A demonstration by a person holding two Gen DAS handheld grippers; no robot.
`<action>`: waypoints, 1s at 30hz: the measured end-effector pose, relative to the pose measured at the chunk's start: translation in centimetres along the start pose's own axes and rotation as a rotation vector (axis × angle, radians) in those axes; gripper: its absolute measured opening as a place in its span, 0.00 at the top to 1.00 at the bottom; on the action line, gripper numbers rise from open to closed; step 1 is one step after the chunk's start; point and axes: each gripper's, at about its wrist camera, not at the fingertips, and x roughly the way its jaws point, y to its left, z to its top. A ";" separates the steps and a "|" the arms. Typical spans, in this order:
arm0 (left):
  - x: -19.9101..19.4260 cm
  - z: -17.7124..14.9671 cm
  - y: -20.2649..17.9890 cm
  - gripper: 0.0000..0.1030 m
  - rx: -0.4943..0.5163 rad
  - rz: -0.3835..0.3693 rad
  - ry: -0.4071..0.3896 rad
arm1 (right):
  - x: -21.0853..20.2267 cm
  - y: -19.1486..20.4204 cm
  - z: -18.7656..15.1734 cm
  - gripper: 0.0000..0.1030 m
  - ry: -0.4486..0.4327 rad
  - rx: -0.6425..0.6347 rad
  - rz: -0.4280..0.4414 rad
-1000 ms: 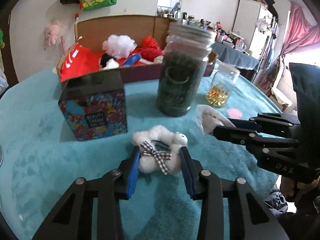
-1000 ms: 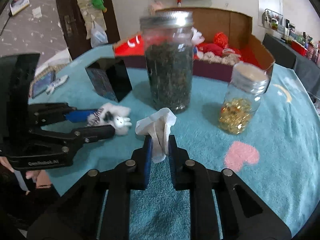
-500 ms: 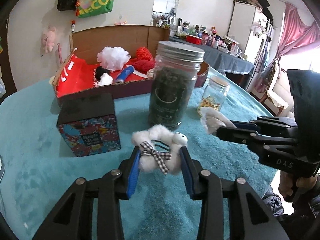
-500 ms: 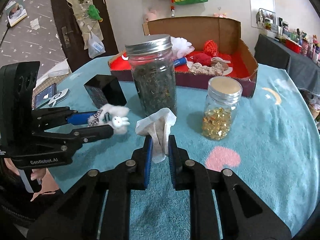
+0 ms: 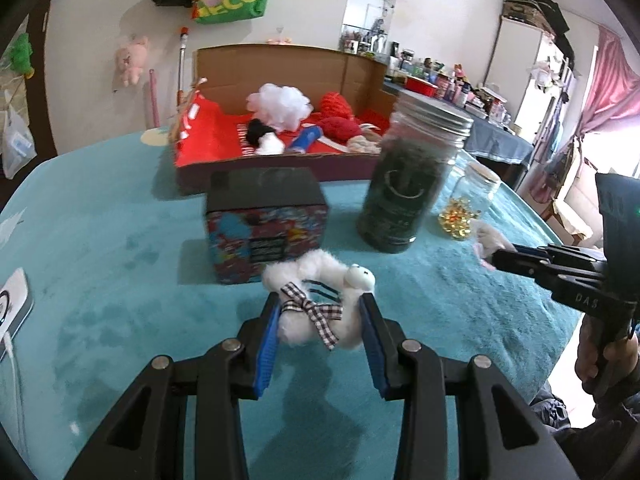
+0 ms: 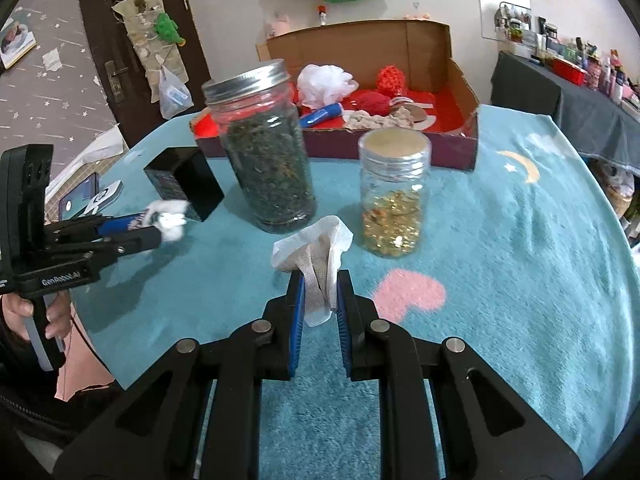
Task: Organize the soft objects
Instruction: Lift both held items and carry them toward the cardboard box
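Carrying both loads to the cardboard box (image 6: 460,80) at twelve o'clock goes best high over the tall jar (image 6: 264,152) — the left gripper (image 5: 320,320), partly open, clamps the white plush (image 5: 320,300), the right gripper (image 6: 320,300), nearly closed, pinches the crumpled cloth (image 6: 316,256).

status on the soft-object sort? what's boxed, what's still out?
Done: the cardboard box already holds a white pouf, red knitted pieces and other soft items. In hand: left gripper is shut on a white plush toy, right gripper is shut on a crumpled white cloth, both above the table. Left: both must go into the box. The jars and small printed box are hard items.
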 end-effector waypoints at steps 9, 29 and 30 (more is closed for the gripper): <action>-1.2 -1.0 2.9 0.61 -0.058 0.054 -0.001 | -0.1 -1.6 -0.4 0.86 0.014 0.032 -0.022; -1.3 0.6 8.6 0.61 -0.086 0.117 -0.031 | -0.3 -6.4 -0.5 0.86 0.045 0.115 -0.094; -1.1 0.9 8.9 0.61 -0.080 0.112 -0.029 | -0.2 -6.8 -0.3 0.86 0.047 0.120 -0.097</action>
